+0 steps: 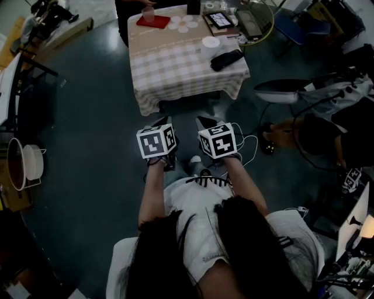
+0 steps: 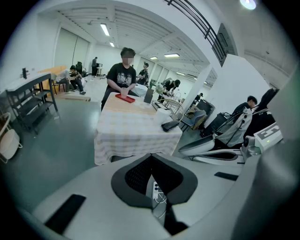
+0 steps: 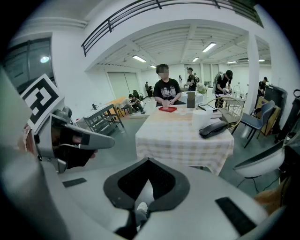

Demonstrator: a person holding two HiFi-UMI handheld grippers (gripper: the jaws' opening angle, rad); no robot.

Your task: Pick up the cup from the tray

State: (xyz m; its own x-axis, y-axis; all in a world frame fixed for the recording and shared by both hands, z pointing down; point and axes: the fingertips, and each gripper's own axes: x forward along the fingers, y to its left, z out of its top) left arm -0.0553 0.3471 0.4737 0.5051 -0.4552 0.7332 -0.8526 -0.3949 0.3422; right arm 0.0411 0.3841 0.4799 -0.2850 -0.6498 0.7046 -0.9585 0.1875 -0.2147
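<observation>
The left gripper's (image 2: 151, 157) fingers (image 2: 136, 176) are closed tip to tip with nothing between them. Through the small gap behind the tips a white power strip (image 2: 156, 190) shows on the floor (image 2: 56, 150). The right gripper's (image 3: 149, 160) fingers (image 3: 136, 180) are likewise pressed together and empty.

In the head view both grippers sit side by side close to the wearer's body, tilted down over the dark floor and well short of the desk (image 1: 175, 70).

The desk carries a checked cloth (image 1: 187, 82). On its near right corner lies a black case (image 1: 226, 59), and a white roll (image 1: 211, 44) stands just behind it.

The clear cup (image 1: 148, 14) stands upright on the red tray (image 1: 153, 21) at the far left end of the desk, well apart from both grippers. The right gripper view shows the same cup (image 3: 165, 104) on the tray (image 3: 167, 108).

A person (image 3: 165, 91) in a dark shirt stands right behind the tray with hands at the cup. Whether they touch it cannot be made out.
</observation>
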